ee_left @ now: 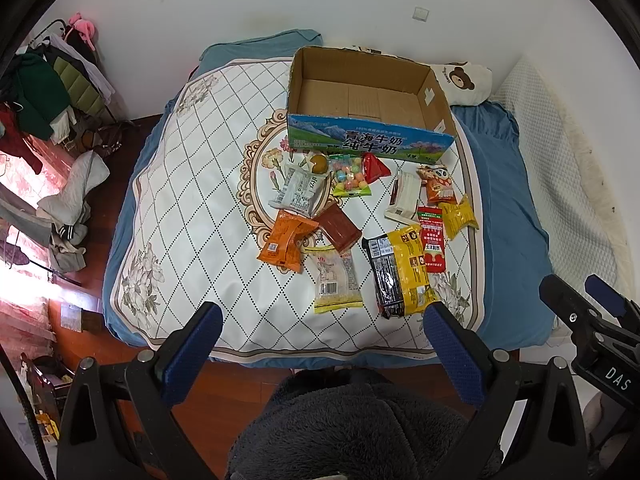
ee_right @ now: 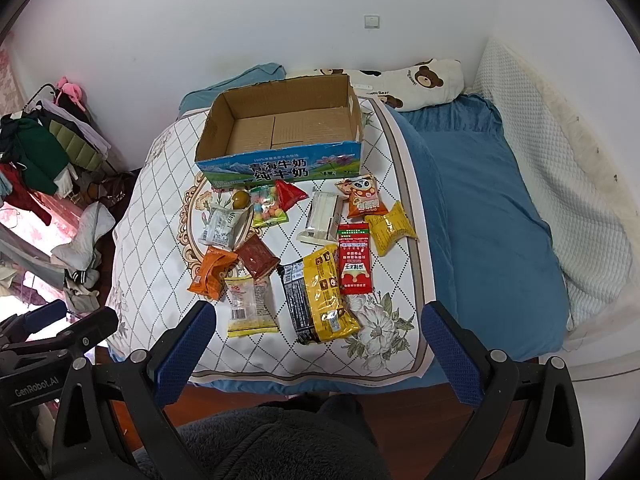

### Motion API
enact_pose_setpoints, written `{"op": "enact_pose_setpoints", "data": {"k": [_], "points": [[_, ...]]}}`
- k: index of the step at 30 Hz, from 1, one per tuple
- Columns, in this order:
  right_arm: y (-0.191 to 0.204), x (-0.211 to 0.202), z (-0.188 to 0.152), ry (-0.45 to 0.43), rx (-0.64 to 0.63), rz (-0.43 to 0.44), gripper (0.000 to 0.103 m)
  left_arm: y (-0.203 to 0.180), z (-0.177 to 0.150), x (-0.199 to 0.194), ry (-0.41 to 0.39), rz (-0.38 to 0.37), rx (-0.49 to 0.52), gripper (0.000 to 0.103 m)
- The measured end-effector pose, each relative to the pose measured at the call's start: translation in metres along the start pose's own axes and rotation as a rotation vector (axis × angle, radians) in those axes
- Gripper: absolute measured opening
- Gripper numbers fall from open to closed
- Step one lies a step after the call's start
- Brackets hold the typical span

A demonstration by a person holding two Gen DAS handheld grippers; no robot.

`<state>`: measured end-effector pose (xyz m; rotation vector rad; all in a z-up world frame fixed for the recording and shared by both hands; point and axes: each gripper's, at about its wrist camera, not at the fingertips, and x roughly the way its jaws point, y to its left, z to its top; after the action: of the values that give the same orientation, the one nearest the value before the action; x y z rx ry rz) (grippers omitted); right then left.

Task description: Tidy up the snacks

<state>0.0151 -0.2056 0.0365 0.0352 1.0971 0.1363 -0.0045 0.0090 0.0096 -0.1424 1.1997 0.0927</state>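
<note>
On the patterned white quilt point(ee_left: 192, 184), loose snack packets point(ee_right: 324, 292) lie before an empty open cardboard milk box point(ee_left: 362, 100). Both my left gripper point(ee_left: 322, 320) and right gripper point(ee_right: 320, 320) hover spread apart, holding nothing — only the right view shows the whole bear-print pillow point(ee_right: 424, 78).

Milk carton box point(ee_left: 370, 136) stands on the quilted mat point(ee_left: 192, 184), at the far end of the bed point(ee_right: 480, 208). Snack packets lie scattered on the mat just in front of the box. Candy bag point(ee_left: 351, 178) sits near the box's front wall, egg packet point(ee_left: 316, 163) to its left. Noodle packet point(ee_left: 400, 272) lies nearest the viewer; wafer packet point(ee_left: 338, 280) is left of it. Bear pillow point(ee_right: 420, 76) lies behind the box, to the right. Clothes rack point(ee_left: 52, 88) stands left of the bed.
</note>
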Motion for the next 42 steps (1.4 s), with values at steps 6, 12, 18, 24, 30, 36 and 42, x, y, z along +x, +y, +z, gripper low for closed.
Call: {"op": "enact_pose_setpoints", "data": {"k": [6, 12, 18, 24, 30, 36, 42], "points": [[0.003, -0.003, 0.000, 0.003, 0.006, 0.006, 0.103, 0.001, 0.001, 0.000, 0.001, -0.001, 0.000, 0.103], [-0.009, 0.026, 0.002, 0.022, 0.048, -0.001, 0.103, 0.005, 0.013, 0.019, 0.022, 0.005, -0.018, 0.103], [-0.030, 0.101, -0.002, 0.103, 0.090, -0.033, 0.103, 0.009, 0.025, 0.095, 0.118, 0.024, -0.033, 0.103], [-0.029, 0.205, -0.018, 0.229, 0.054, -0.050, 0.103, 0.019, 0.020, 0.196, 0.304, 0.036, -0.070, 0.103], [-0.013, 0.278, -0.034, 0.330, -0.032, -0.047, 0.103, 0.004, 0.013, 0.284, 0.481, -0.028, -0.081, 0.102], [0.005, 0.316, -0.040, 0.367, -0.121, -0.049, 0.103, -0.007, 0.008, 0.342, 0.554, -0.040, -0.079, 0.060], [0.025, 0.347, -0.047, 0.398, -0.155, -0.070, 0.103, 0.009, -0.011, 0.328, 0.509, -0.013, -0.039, 0.056]]}}
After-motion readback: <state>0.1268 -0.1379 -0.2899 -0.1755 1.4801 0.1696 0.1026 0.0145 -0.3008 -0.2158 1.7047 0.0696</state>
